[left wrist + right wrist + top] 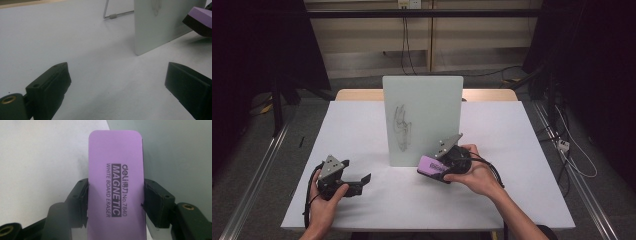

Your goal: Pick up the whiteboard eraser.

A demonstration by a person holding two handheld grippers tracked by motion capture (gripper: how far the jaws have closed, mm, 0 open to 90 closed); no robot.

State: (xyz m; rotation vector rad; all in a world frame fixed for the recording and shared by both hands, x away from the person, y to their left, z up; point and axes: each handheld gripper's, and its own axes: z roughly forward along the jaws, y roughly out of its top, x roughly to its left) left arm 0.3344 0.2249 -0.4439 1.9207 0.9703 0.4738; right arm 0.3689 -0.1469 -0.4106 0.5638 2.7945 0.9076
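A small whiteboard (422,120) stands upright in the middle of the table with a dark scribble (402,128) on its face. My right gripper (435,170) is shut on a purple magnetic whiteboard eraser (428,163), held just off the board's lower right corner. In the right gripper view the eraser (116,170) sits lengthwise between both black pads (81,195), the board (175,150) behind it. My left gripper (362,181) rests at the table's front left, open with nothing between its fingers. In the left gripper view the jaws stand wide apart, facing the board (160,25) and the eraser (200,20).
The table (362,125) has a white top with bare surface to the left and right of the board. A wire stand (112,15) props the board from behind. Dark frames and cables lie on the floor at both sides.
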